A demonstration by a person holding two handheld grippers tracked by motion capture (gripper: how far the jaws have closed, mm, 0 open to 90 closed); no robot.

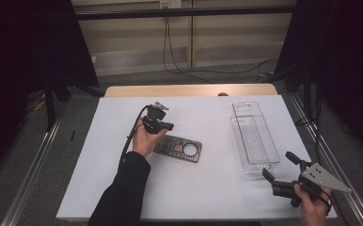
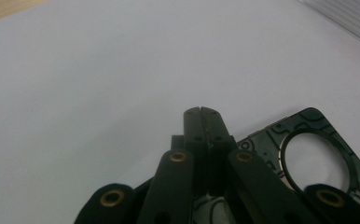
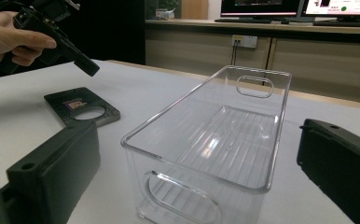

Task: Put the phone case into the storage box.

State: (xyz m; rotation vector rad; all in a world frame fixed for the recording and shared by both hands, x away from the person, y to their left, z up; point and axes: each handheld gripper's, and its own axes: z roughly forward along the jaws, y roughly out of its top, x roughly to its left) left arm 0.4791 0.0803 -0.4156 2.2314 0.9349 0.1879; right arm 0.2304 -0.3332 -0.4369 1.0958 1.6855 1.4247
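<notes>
Dark camera-cutout plate (image 1: 178, 148) lies flat on the white worktop (image 1: 208, 188), just under and beside the left claw (image 1: 168, 126), which hovers over the plate's near-left end, clenched on nothing, tips together. Plate's long axis runs from the left claw toward the clear plastic bin (image 1: 255, 136), round hole at the bin end. Right claw (image 1: 278, 165) is released, jaws wide, sitting at the bin's near end, well apart from the plate. Left hand is clearly nearer. Beyond the bin: wood-panelled wall, cables, grey floor, monitors on a counter.
</notes>
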